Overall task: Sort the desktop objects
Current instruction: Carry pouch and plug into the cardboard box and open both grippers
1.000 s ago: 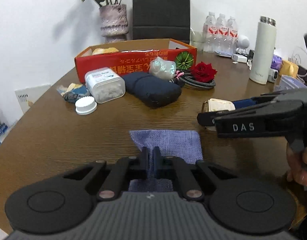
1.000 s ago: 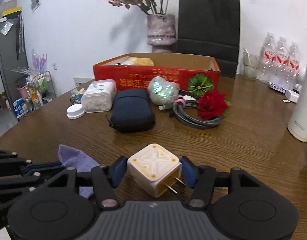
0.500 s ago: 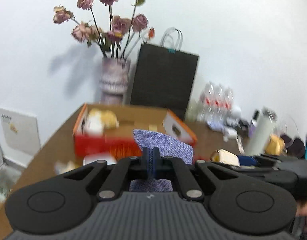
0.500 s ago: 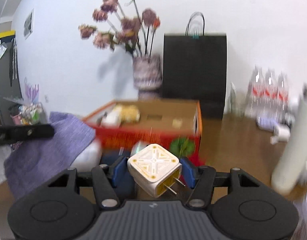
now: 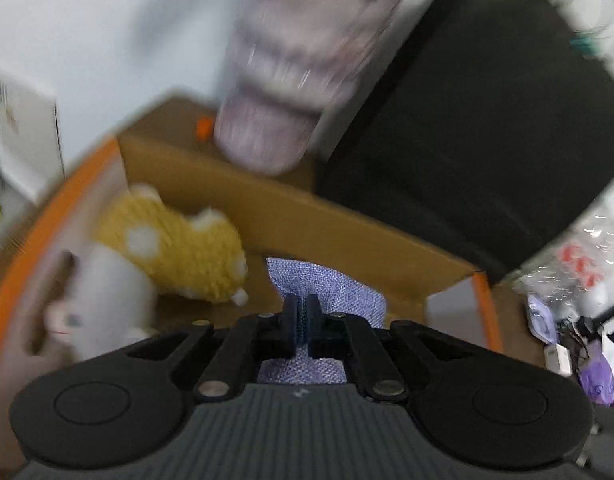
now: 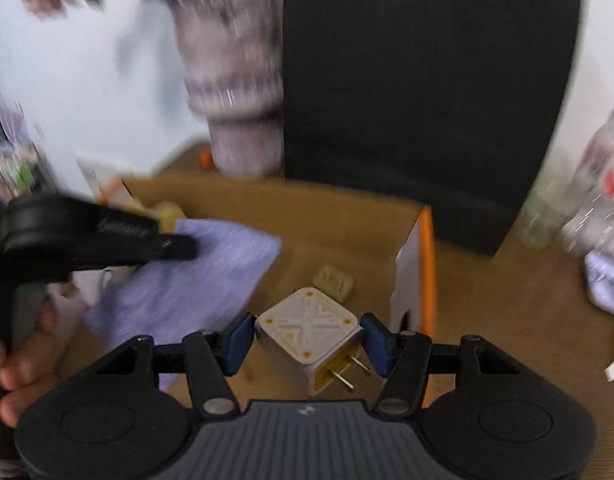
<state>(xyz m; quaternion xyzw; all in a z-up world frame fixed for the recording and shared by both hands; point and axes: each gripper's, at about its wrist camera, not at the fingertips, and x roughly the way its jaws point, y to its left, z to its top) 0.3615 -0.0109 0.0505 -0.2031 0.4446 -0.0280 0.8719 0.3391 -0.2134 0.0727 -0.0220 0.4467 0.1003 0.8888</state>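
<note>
My left gripper (image 5: 303, 312) is shut on a purple cloth (image 5: 327, 284) and holds it over the open orange cardboard box (image 5: 347, 224). The same cloth (image 6: 195, 280) hangs from the left gripper (image 6: 183, 246) in the right wrist view. My right gripper (image 6: 309, 338) is shut on a white cube plug adapter (image 6: 311, 328), prongs pointing down right, above the box's right end (image 6: 423, 264). A yellow knitted toy (image 5: 175, 256) and a white plush toy (image 5: 103, 292) lie in the box's left part. A small beige block (image 6: 333, 282) lies on the box floor.
A patterned vase (image 6: 237, 104) and a black paper bag (image 6: 423, 92) stand just behind the box. Water bottles (image 6: 599, 184) stand to the right on the wooden table (image 6: 507, 312). Small purple and white items (image 5: 587, 356) lie at the right.
Both grippers have lifted off the table and moved forward over the box, carrying the cloth and the adapter. The view is blurred by motion.
</note>
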